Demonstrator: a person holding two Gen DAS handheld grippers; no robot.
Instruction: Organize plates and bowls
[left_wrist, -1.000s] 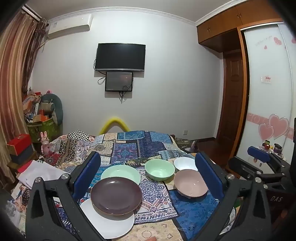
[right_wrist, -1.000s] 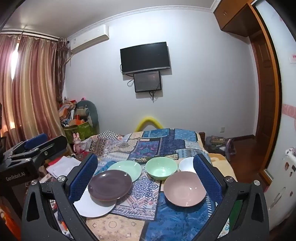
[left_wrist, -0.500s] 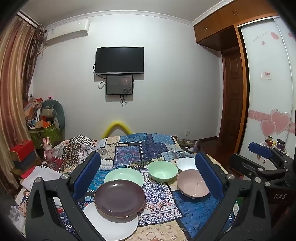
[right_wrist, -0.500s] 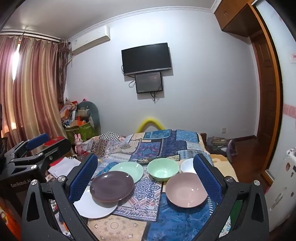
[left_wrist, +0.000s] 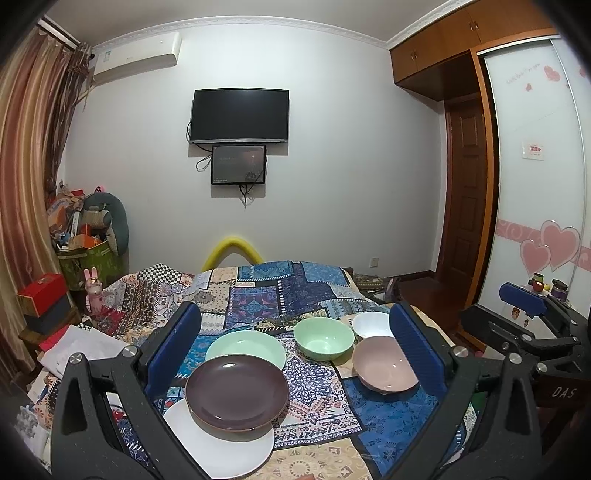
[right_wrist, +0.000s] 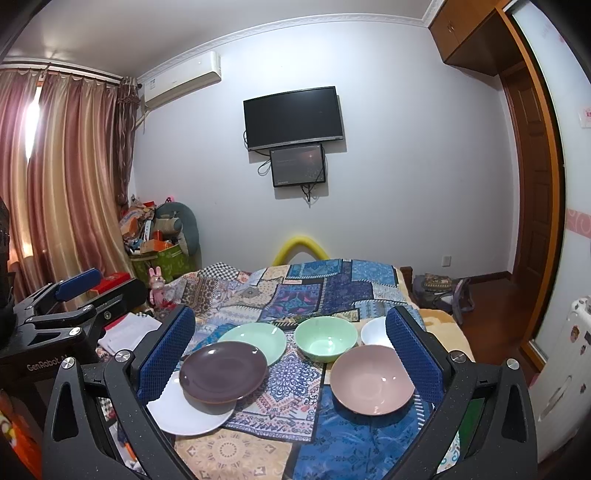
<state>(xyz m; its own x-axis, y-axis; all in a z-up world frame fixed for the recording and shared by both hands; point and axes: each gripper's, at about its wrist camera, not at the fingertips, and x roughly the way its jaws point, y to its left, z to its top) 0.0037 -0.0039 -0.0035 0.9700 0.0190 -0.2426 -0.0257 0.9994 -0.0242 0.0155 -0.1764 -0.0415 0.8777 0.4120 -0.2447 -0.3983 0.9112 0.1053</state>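
Observation:
On the patchwork-covered bed (left_wrist: 295, 291) lie a dark purple plate (left_wrist: 236, 392) resting partly on a white plate (left_wrist: 221, 446), a pale green plate (left_wrist: 246, 349) behind them, a green bowl (left_wrist: 324, 338), a small white bowl (left_wrist: 371, 325) and a pink bowl (left_wrist: 384, 369). My left gripper (left_wrist: 295, 354) hovers open above the near edge, holding nothing. My right gripper (right_wrist: 291, 354) is open too, framing the purple plate (right_wrist: 223, 371), the green bowl (right_wrist: 325, 338) and the pink bowl (right_wrist: 371, 380). Each gripper shows at the edge of the other's view.
A wall with a TV (left_wrist: 239, 115) stands beyond the bed. Clutter, a green bag (left_wrist: 88, 258) and boxes fill the left corner by the curtains (right_wrist: 66, 177). A wooden door (left_wrist: 465, 206) and a wardrobe with heart stickers (left_wrist: 546, 221) are on the right. Bags (right_wrist: 439, 291) lie on the floor.
Both grippers have tilted up slightly, so the dishes sit a bit lower in view. No dish has moved.

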